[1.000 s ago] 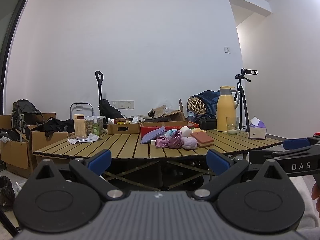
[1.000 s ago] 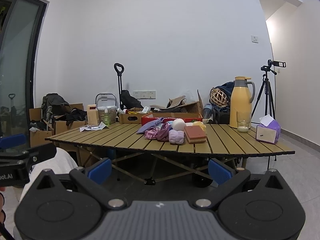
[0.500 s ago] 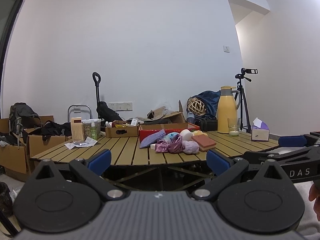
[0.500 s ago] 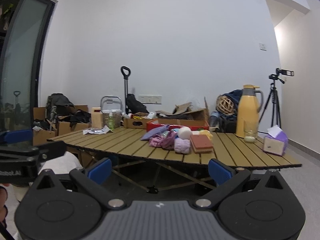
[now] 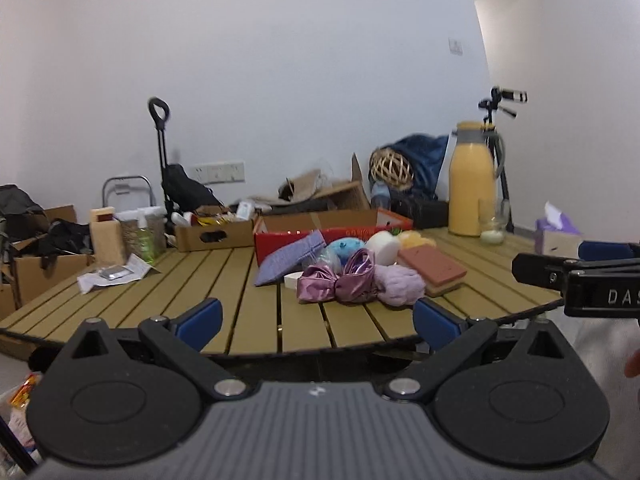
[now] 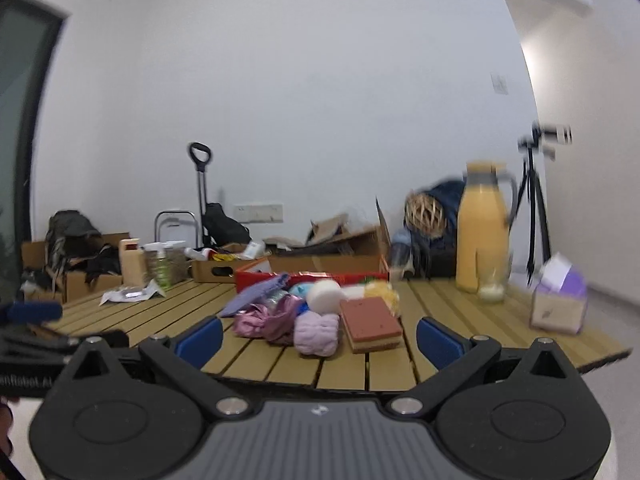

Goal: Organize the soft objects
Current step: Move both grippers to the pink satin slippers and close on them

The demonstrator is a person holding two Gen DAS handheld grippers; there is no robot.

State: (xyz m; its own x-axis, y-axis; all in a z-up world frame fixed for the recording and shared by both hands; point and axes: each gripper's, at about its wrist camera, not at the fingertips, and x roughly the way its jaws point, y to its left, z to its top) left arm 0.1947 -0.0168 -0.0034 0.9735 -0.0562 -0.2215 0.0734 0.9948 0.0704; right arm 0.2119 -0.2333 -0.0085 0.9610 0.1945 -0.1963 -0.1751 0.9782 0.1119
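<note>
Both the left gripper and right gripper hang with jaws spread and empty at the slatted wooden bench's near edge — the heaped soft pile, shiny pink satin bow foremost, could snag and drag neighbours off.

White plaster walls were noted throughout, with a socket strip mounted low on the far wall. A slatted wooden table was positioned centrally. A tripod was observed in the right corner, cardboard boxes stacked at left. A dark glazed door was recorded at left.
</note>
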